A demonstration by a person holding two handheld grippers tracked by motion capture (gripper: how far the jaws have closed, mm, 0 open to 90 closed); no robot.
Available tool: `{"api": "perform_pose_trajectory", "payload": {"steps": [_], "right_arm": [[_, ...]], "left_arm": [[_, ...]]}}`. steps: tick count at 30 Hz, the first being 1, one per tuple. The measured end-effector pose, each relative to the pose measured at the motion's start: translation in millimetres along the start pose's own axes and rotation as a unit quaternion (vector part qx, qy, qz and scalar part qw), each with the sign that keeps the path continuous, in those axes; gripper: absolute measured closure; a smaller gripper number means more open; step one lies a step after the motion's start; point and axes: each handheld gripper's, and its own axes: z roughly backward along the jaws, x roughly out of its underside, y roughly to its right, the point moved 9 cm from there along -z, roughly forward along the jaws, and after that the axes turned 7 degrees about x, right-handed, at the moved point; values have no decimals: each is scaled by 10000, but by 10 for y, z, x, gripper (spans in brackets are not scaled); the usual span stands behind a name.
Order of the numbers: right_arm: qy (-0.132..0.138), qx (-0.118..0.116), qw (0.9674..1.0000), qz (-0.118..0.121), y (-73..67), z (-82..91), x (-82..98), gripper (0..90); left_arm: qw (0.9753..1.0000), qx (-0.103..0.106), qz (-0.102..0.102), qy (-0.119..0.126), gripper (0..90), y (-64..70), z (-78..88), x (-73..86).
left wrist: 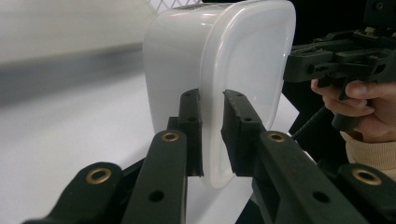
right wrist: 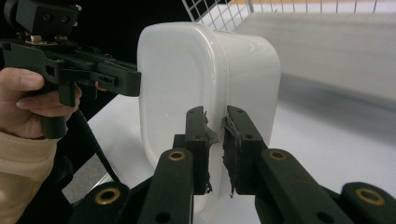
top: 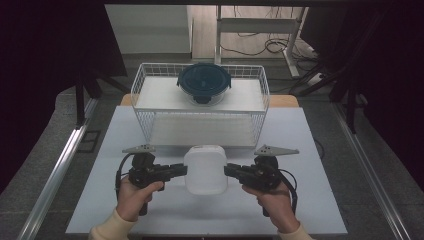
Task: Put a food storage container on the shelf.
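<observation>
A white, rounded-rectangular plastic container (top: 205,170) hangs just above the table between both grippers. My left gripper (top: 184,170) is shut on the rim at its left side. In the left gripper view, the jaws (left wrist: 212,107) pinch the thin protruding rim of the container (left wrist: 224,60). My right gripper (top: 227,171) is shut on the rim at the opposite side. The right gripper view shows its worn pads (right wrist: 215,121) clamping the edge of the container (right wrist: 205,70). Each hand wraps its gripper's handle from below.
A white wire basket (top: 200,127) stands just behind the container. A round dark blue lidded container (top: 204,82) rests on the basket's upper level. The white tabletop (top: 280,210) lies below the hands, with metal rails along both sides.
</observation>
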Motion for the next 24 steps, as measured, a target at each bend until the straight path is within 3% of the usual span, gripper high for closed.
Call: {"api": "perform_pose_trajectory", "payload": {"steps": [11,18,19,20,21,22,23,24], "right_arm": [[189,29,9995,242,-38,76,-391,799],[308,44,9990,324,-86,144,-738,799],[355,56,9987,370,-98,166,-849,799],[386,53,9985,382,-107,176,-906,799],[404,48,9984,387,-117,188,-960,799],[404,48,9984,387,-117,188,-960,799],[459,44,9981,403,-129,209,-1069,799],[459,44,9981,403,-129,209,-1069,799]], "left_arm": [[9995,-83,-273,151,788,109,144,-435],[9987,-124,-431,261,788,181,248,-762],[9983,-144,-474,297,788,210,286,-869],[9983,-144,-474,297,788,210,286,-869],[9979,-174,-538,327,788,235,325,-975],[9979,-174,-538,327,788,235,325,-975],[9972,-202,-606,377,789,267,366,-1089],[9972,-202,-606,377,788,267,366,-1089]]}}
